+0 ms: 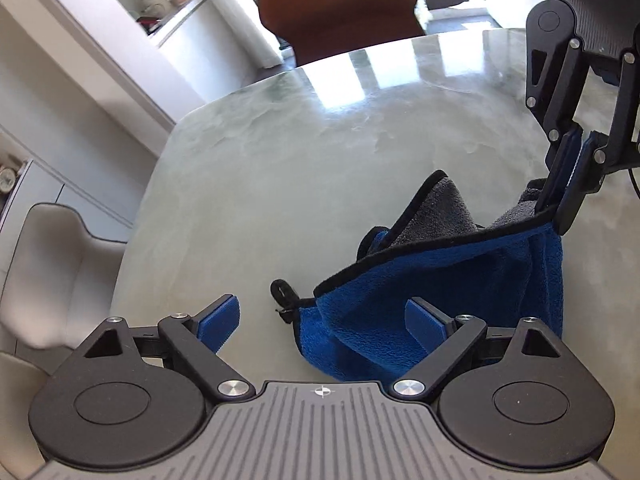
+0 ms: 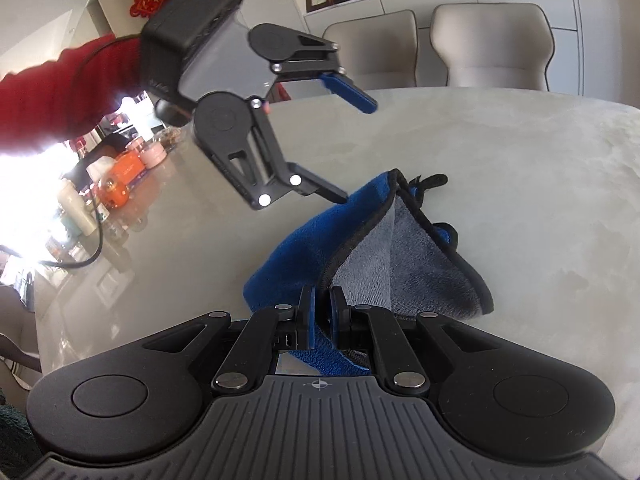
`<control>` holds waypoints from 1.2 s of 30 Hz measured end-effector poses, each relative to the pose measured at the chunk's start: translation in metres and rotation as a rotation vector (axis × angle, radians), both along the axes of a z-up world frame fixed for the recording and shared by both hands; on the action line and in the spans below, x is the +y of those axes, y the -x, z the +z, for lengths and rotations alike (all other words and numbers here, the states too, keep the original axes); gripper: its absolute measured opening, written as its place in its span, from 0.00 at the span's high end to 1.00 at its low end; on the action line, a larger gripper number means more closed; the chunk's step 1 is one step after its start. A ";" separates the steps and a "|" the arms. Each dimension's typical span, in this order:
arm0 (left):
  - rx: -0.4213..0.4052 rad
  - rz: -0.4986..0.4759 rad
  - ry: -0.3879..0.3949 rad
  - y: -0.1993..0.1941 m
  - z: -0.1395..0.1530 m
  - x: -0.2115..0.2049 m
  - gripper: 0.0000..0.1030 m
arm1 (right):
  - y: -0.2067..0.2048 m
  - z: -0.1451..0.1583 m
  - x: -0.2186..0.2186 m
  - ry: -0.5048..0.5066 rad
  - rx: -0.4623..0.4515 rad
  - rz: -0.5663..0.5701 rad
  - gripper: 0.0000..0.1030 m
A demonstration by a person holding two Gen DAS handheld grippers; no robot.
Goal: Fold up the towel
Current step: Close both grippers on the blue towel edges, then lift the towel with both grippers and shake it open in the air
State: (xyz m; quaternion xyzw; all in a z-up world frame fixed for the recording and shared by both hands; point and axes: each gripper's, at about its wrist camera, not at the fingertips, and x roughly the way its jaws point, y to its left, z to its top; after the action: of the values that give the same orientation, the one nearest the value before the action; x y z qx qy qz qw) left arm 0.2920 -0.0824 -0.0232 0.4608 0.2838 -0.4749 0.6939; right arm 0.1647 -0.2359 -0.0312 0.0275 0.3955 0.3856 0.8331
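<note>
Marble desk (image 1: 280, 168) bears a blue-grey towel (image 1: 440, 288); right tongs (image 2: 320, 312) pinch its hem, lifting a corner, while left tongs (image 1: 324, 320) spread wide toward the other.

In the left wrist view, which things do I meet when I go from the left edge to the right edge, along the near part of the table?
Pale chair → left gripper's left pad → black hanging loop → blue towel → right gripper, shut on the towel's edge.
</note>
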 end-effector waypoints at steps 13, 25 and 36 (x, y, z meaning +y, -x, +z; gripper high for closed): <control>0.001 -0.439 -0.299 0.005 -0.037 -0.030 0.37 | 0.004 -0.004 0.002 -0.017 0.018 0.013 0.92; 0.181 -0.491 -0.506 0.012 -0.048 -0.034 0.92 | 0.009 0.010 -0.011 -0.051 -0.028 -0.057 0.92; 0.153 -0.204 -0.343 0.045 -0.001 0.010 0.94 | 0.011 0.044 -0.015 -0.022 -0.169 -0.105 0.89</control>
State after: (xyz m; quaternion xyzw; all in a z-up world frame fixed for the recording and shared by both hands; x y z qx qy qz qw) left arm 0.2465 -0.0727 -0.0242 0.5612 0.3641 -0.5211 0.5300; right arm 0.1532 -0.2504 0.0129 0.0248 0.3176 0.3466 0.8823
